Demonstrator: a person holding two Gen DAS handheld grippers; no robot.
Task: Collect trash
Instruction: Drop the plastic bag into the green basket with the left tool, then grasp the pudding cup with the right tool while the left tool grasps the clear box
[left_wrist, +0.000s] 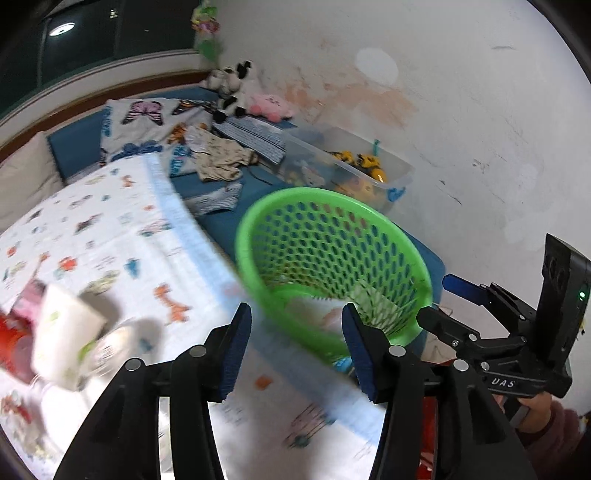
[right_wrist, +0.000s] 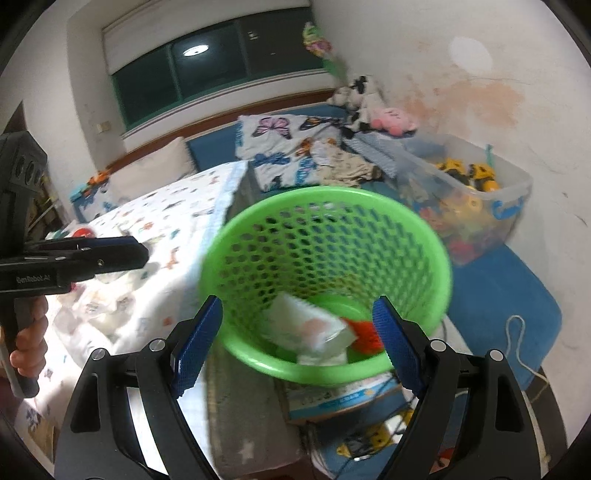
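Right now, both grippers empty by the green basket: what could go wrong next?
1. The green basket looks perched at the bed's edge; a bump from the open right gripper might tip out the wrappers already inside.
2. Remaining trash lies on the printed sheet, blurred in view; the left gripper could pinch fabric too.

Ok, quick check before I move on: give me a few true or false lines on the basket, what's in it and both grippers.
1. The green basket already holds trash. True.
2. The left gripper grips a wrapper. False: it is open and empty.
3. The right gripper is open. True.
4. The basket is solid-walled. False: its wall is perforated mesh.
5. A white packet lies on the printed sheet. True.
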